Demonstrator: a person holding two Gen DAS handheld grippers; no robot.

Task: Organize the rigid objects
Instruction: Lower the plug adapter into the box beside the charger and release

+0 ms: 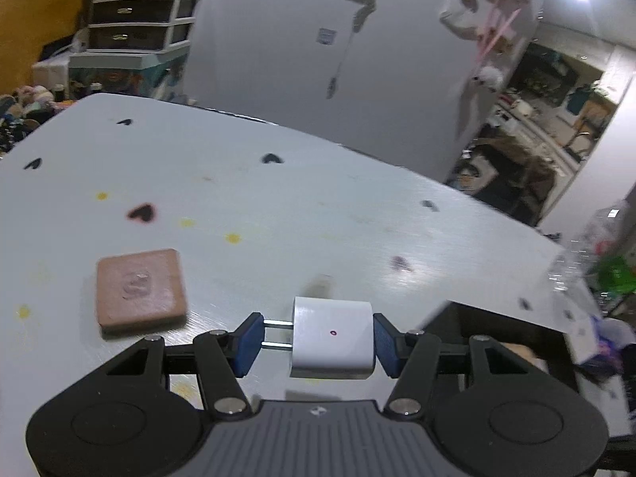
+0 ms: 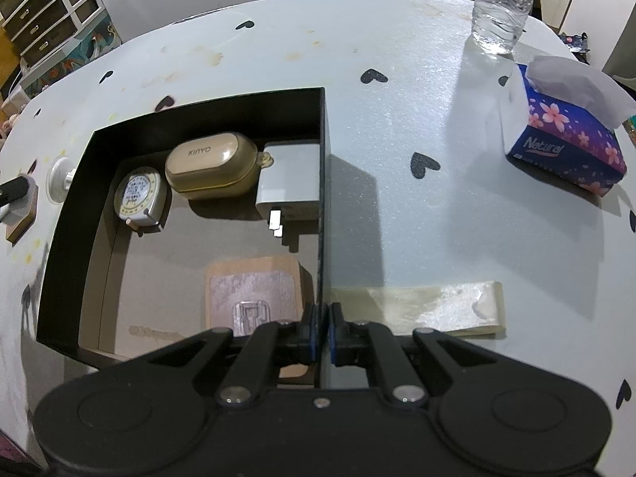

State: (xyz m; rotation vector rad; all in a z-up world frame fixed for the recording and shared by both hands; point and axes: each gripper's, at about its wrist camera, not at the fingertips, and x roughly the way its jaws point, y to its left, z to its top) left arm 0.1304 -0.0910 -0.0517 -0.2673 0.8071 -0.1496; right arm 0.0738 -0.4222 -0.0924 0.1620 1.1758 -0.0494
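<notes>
On my right-wrist view, a water bottle [image 2: 501, 4] stands at the far edge of the table [image 2: 397, 119], a tissue box [image 2: 564, 139] sits to the right, and a strip of clear tape [image 2: 429, 310] lies on the tabletop just beside the black box [image 2: 67, 206]. Inside the box I see a tape measure [image 2: 139, 194], a beige earbud case [image 2: 210, 169], a grey charger [image 2: 290, 183] against the right wall, and a tan square pad [image 2: 254, 290] nearer to me.

My right gripper [image 2: 322, 332] has its jaws pressed together on the box's thin right wall, one pad on each side.

On the left-wrist view, a pink square pad [image 1: 141, 288] lies on the table to the left of my left gripper [image 1: 314, 344], apart from it. That gripper is clamped on a white plug adapter [image 1: 333, 338]: the left pad bears on the two metal prongs, the right pad on the adapter's flat back. The adapter sits crosswise between the pads, lifted above the table, with its shadow below it.
</notes>
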